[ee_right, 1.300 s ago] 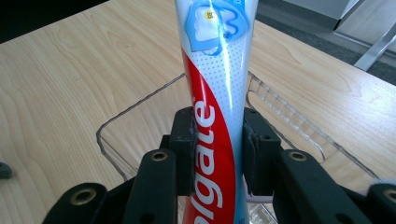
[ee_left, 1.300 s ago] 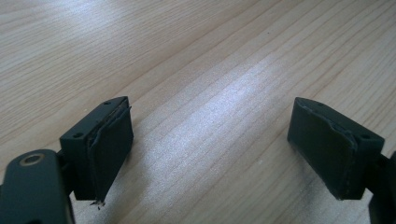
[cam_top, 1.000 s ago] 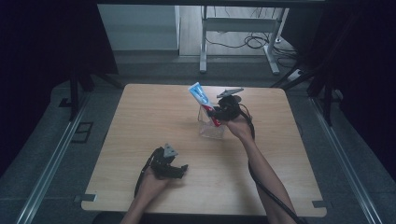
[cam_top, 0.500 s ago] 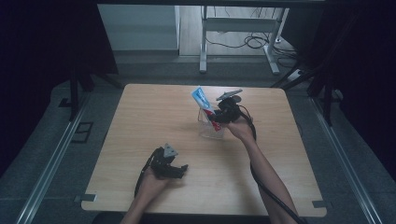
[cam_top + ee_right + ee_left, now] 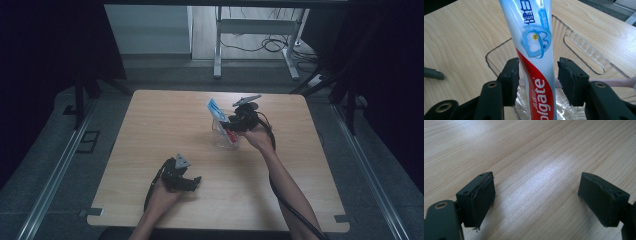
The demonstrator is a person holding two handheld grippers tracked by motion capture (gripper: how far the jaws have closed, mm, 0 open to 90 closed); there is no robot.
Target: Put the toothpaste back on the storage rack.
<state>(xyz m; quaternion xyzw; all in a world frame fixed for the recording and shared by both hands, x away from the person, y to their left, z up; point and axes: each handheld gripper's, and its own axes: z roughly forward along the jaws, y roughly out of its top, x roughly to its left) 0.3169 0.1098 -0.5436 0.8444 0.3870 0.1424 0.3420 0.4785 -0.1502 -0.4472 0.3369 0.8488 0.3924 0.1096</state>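
Note:
A red, white and blue toothpaste tube (image 5: pixel 536 50) stands tilted in a clear plastic container (image 5: pixel 579 50) near the table's far middle. My right gripper (image 5: pixel 537 62) straddles the tube just above the container's rim. Its jaws have just been opening, and a thin gap shows on each side between pad and tube. From above, the tube (image 5: pixel 216 109) leans up and to the left out of the container (image 5: pixel 222 140), with the right gripper (image 5: pixel 231 125) beside it. My left gripper (image 5: pixel 192 181) rests low near the table's front, its jaws (image 5: pixel 536 195) wide apart over bare wood.
A pink item (image 5: pixel 609 82) lies along the bottom of the container. The wooden table (image 5: pixel 165 125) is bordered by dark floor, with rails along both sides. A desk frame with cables (image 5: pixel 260 45) stands beyond the far edge.
The tube's top has sunk a little lower towards the container. Both hands have stayed where they were.

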